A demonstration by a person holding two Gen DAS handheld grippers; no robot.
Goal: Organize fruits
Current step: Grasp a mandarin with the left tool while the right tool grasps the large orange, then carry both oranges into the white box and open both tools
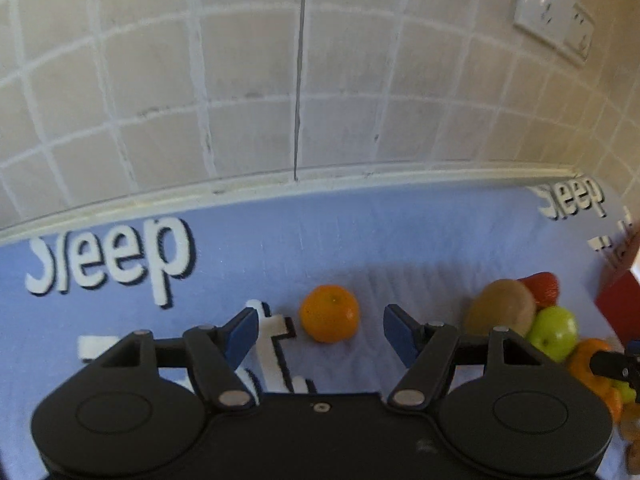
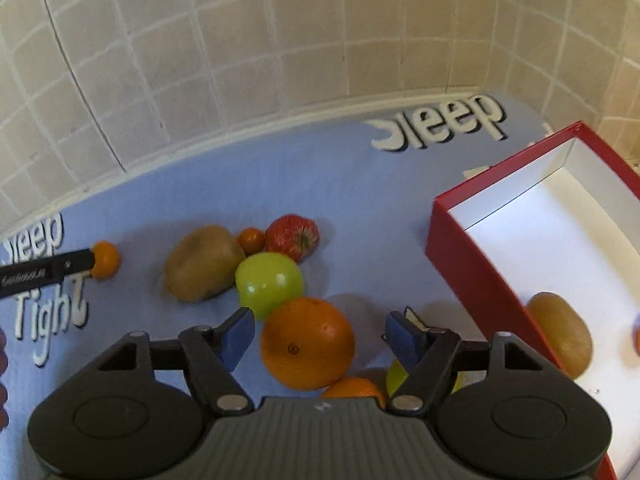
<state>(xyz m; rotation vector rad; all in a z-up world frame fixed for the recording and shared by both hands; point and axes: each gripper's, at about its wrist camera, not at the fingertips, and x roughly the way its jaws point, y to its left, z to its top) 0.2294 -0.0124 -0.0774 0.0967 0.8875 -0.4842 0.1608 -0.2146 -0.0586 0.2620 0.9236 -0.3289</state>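
My left gripper [image 1: 320, 330] is open above the blue cloth, with a small orange [image 1: 330, 313] lying just beyond and between its fingertips. My right gripper [image 2: 320, 338] is open, its jaws either side of a large orange [image 2: 307, 343]. Behind that orange lie a green apple [image 2: 269, 283], a brown kiwi [image 2: 204, 263], a tiny orange [image 2: 251, 240] and a strawberry [image 2: 293, 237]. A red box [image 2: 460, 256] with white inside stands on the right and holds a kiwi [image 2: 560, 332]. The fruit pile also shows in the left wrist view [image 1: 520, 312].
A tiled wall [image 1: 300, 80] runs along the back of the blue cloth [image 1: 360, 232]. A wall socket [image 1: 554, 20] sits at the upper right. More fruit, an orange [image 2: 354, 389] and a green one [image 2: 396, 376], lies under my right gripper.
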